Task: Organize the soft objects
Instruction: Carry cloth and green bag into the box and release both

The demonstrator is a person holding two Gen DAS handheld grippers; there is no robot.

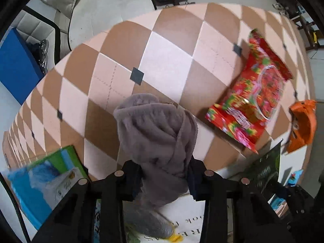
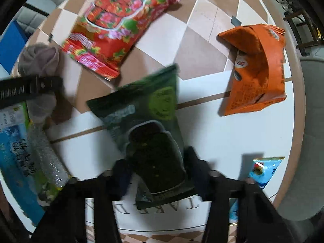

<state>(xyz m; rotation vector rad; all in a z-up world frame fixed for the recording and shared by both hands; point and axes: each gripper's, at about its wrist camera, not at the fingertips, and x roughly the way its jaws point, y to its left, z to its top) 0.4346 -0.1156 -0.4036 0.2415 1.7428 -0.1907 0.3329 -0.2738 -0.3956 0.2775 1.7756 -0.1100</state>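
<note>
A bunched grey-mauve fleece cloth (image 1: 158, 141) is clamped between the jaws of the left gripper (image 1: 164, 180), which are drawn in tight on its lower folds; the cloth rises above the near edge of the checked brown-and-pink table mat (image 1: 168, 64). The cloth is judged light, limp and compressible, so it is best taken at a thick gathered fold, where it cannot slide out. A dark green glossy foil snack bag (image 2: 154, 133) is seen between the jaws of the right gripper (image 2: 160, 174), with both pads at its sides; its far end appears lifted, so it is judged held. The film is judged slippery and crushable, so its flat sealed edge is the safer hold. A red flowered packet (image 2: 121, 28) lies far left, and an orange packet (image 2: 261, 68) far right.
</note>
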